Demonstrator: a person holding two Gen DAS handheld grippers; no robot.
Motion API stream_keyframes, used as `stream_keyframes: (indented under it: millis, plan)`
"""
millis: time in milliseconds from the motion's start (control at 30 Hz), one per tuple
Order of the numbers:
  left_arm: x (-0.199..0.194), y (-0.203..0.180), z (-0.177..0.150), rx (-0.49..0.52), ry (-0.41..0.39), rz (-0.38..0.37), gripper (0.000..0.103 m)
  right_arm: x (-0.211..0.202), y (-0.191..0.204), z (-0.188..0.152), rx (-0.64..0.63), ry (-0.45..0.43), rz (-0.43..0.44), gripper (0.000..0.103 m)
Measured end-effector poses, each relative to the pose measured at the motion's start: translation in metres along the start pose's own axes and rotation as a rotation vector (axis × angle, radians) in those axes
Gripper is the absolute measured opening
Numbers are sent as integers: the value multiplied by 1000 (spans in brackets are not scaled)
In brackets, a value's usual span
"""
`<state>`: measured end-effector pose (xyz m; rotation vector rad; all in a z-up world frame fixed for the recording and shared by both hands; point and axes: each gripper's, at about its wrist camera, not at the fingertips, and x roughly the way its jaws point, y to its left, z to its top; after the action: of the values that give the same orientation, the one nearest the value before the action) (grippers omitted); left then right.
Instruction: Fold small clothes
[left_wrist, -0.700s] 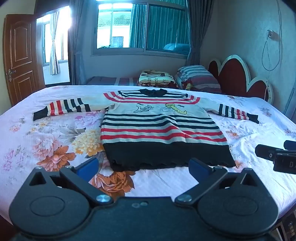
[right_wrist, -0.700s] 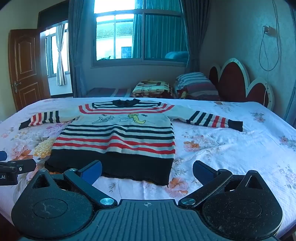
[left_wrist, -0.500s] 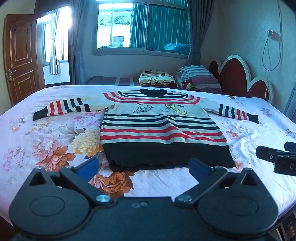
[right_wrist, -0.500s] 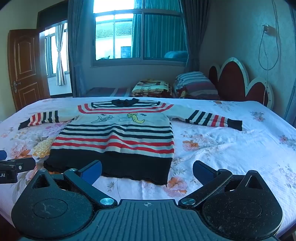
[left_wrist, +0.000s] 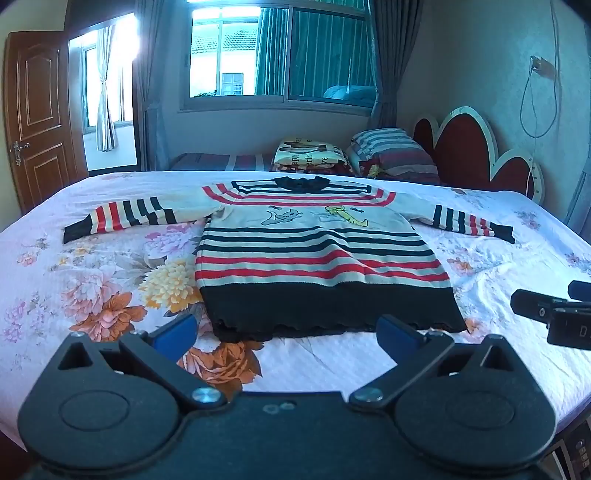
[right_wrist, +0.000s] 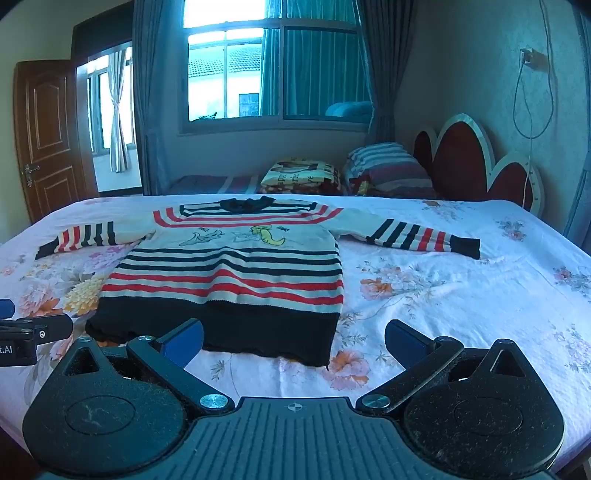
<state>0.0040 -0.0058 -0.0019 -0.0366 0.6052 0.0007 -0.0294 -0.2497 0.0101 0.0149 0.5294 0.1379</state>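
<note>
A small striped sweater (left_wrist: 314, 254) lies flat, face up, on the floral bedsheet (left_wrist: 92, 280), sleeves spread to both sides, dark hem nearest me. It also shows in the right wrist view (right_wrist: 229, 269). My left gripper (left_wrist: 286, 334) is open and empty, just short of the hem's left half. My right gripper (right_wrist: 293, 338) is open and empty, near the hem's right corner. Each gripper's side shows in the other view: the right gripper (left_wrist: 554, 314) at the right edge, the left gripper (right_wrist: 26, 332) at the left edge.
Pillows and a folded blanket (left_wrist: 354, 155) lie at the bed's far side by the red headboard (left_wrist: 476, 147). A window (left_wrist: 277, 55) and a wooden door (left_wrist: 33, 114) stand behind. The bed's near edge is right under the grippers.
Both grippers have crept slightly forward toward the hem. The sweater has not moved.
</note>
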Motion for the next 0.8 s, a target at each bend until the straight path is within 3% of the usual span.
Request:
stream_keyframes:
  millis: [800]
  plan:
    - [-8, -8, 3, 12, -12, -3, 102, -5, -1, 3, 0, -7, -1, 103]
